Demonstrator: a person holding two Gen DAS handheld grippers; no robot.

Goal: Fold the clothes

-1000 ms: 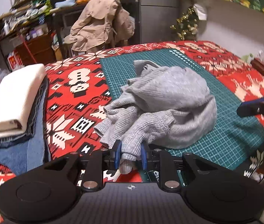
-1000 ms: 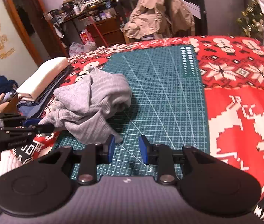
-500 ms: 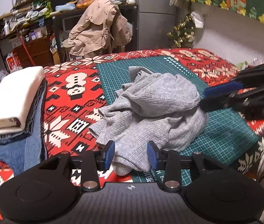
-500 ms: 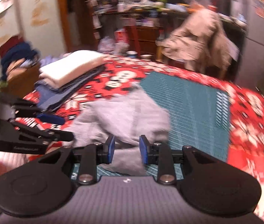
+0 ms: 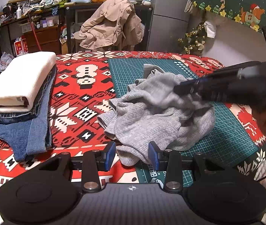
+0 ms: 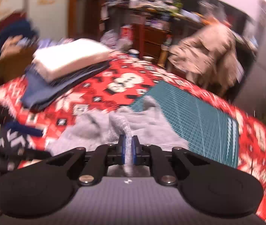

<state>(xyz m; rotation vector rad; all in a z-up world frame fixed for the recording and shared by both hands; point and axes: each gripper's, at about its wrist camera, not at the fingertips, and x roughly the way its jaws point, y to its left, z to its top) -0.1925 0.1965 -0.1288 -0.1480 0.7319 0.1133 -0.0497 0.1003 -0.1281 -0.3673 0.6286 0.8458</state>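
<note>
While sweater (image 5: 157, 116) lies crumpled on mat (image 5: 227, 136), right hand-held gripper (image 6: 127, 150), jaws just closing, pinches fold of it; left hand-held gripper (image 5: 132, 156) released, hem between parted pads.

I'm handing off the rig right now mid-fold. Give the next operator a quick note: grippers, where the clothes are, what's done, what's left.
Right gripper: jaws have just been closing, now shut on a fold of the grey sweater.
Left gripper: open, a sweater edge between its pads but not pinched.
Sweater lies crumpled, mostly on the green cutting mat, spilling onto the red patterned cloth.
Done: a folded stack, white garment on top of jeans, on the left in the left wrist view.
Left: spread the sweater flat, fold it, add it to the stack.
</note>
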